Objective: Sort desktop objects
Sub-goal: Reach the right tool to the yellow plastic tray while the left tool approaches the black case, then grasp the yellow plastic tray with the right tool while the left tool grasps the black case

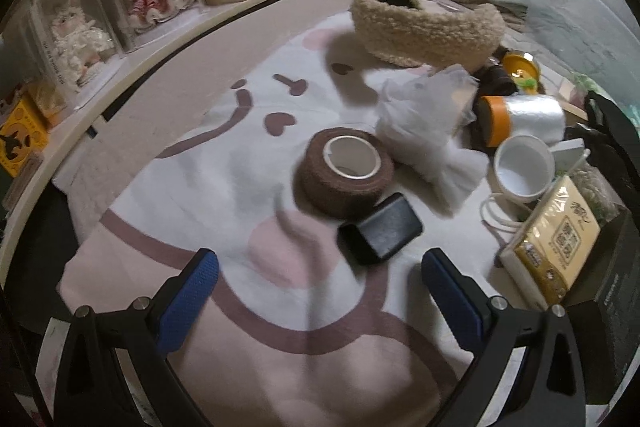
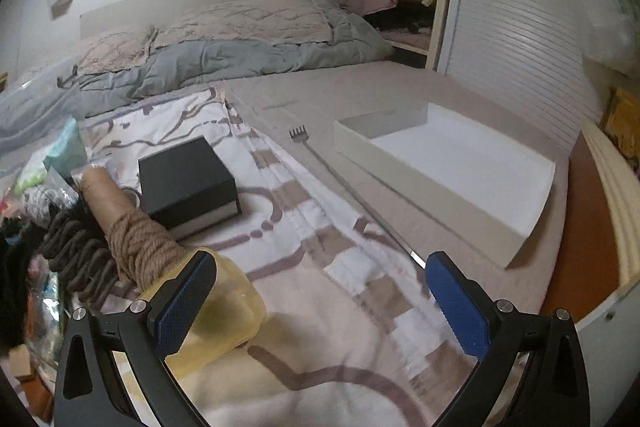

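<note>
Left tongs hang spread wide over the patterned blanket on the bed, nothing between them, and just ahead lies the small black case, leaning against the brown roll. That case looks light, hard and smooth, so a grip across its short sides seems safest; the roll looks soft and springy, easy to pinch through its wall at the core. Beyond it a crumpled clear bag would be flimsy and slippery, and the white cup wants a hold on the rim. Right tongs are also released and empty, a yellowish plastic container beside the left pad, the black box farther on, and the white tray off to the right.
</note>
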Demonstrator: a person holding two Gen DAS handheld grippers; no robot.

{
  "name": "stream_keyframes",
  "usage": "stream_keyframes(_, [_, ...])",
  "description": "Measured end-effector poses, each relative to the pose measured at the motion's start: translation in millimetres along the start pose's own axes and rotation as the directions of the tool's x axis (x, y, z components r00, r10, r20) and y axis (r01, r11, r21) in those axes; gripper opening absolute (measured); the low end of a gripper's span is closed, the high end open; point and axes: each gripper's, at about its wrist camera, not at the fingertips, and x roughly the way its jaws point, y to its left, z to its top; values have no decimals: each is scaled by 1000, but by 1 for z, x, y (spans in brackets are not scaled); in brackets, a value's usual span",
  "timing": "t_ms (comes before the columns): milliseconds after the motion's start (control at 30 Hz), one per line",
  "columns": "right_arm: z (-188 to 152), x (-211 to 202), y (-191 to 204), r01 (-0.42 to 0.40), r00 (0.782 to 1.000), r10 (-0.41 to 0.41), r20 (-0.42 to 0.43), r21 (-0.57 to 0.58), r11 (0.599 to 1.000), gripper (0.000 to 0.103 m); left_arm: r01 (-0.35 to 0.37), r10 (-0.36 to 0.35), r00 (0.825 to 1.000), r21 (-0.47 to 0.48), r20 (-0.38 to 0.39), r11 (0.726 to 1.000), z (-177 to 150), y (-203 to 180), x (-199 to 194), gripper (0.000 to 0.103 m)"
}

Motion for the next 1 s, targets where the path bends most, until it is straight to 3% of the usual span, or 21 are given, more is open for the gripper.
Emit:
stream_keyframes(133, [21,-19,-18,-39,999,36,39,81,996,103,44,-44,999,0,-19,999,1,-3,6,102])
stream_keyframes(233, [25,-18,-13,-121,992,125,-32,86,989,103,53,-53,998,-5,-22,999,1,-4,9,102])
stream_keyframes(300, [19,-14,-1,-201,973,209,-98,80,976,103,59,-59,998,-8,-22,998,2,-3,10,102])
stream_keyframes(333, [15,-11,7,-260,954,268,-135,74,963,103,62,-62,998,-8,-22,998,1,-3,10,102])
stream_keyframes(400, [4,-4,28,-419,879,425,-216,75,905,103,66,-66,998,-7,-23,998,1,-3,11,103])
stream_keyframes(467, [-5,0,47,-511,817,508,-273,67,857,103,65,-65,998,-4,-24,998,1,-3,12,103])
stream_keyframes(533, [-13,-1,69,-570,772,548,-322,31,821,90,62,-62,998,3,-24,998,0,-4,13,103])
stream_keyframes(600, [-18,-1,82,-599,748,563,-351,6,801,56,55,-55,998,12,-25,998,-1,-4,15,103])
stream_keyframes(667, [-24,2,91,-646,692,602,-398,30,763,44,48,-48,999,19,-26,999,-2,-6,16,103])
stream_keyframes(700, [-29,4,97,-668,663,616,-425,36,743,43,47,-47,999,20,-26,999,-2,-6,16,103])
stream_keyframes(733, [-35,4,100,-678,650,616,-445,27,735,42,48,-47,999,19,-25,999,-2,-5,17,103])
stream_keyframes(800, [-44,5,108,-672,649,587,-484,-4,740,42,50,-49,999,17,-22,999,-3,-4,16,103])
stream_keyframes(1000, [-54,10,77,-549,711,489,-506,36,835,42,45,-44,999,25,-11,999,-3,-5,17,103])
